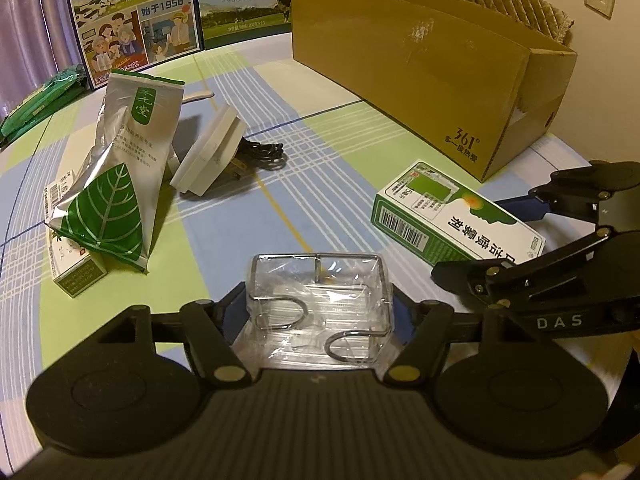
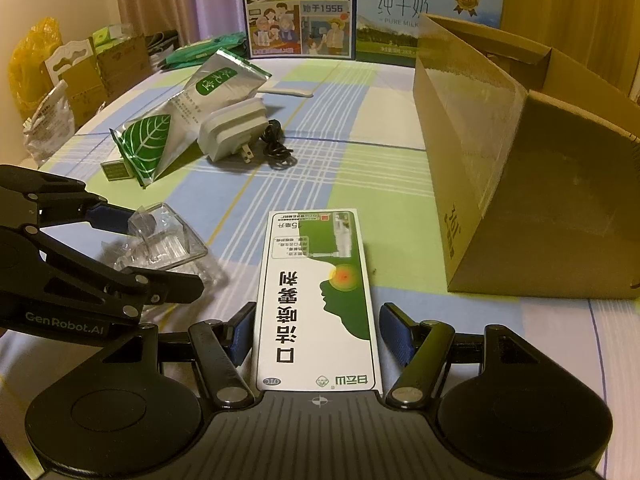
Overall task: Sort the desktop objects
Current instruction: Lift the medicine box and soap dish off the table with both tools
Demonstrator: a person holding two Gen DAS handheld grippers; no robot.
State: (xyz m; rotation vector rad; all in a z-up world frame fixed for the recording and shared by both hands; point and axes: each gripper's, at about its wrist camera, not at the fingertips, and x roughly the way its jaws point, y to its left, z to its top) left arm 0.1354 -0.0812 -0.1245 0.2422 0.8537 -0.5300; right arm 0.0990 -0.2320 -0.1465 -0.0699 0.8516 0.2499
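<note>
A clear plastic pack of metal hooks sits between the fingers of my left gripper, which is shut on it just above the checked tablecloth. The right wrist view shows the same pack in the left gripper. A white and green medicine box lies flat on the cloth. My right gripper is open and straddles the box's near end; the left pad touches its edge, and a small gap shows at the right pad. In the left wrist view the box sits between the right gripper's fingers.
An open cardboard box stands at the right, close to the medicine box. Further back lie a silver and green pouch, a small green box under it, and a white charger with black cable. Milk cartons line the far edge.
</note>
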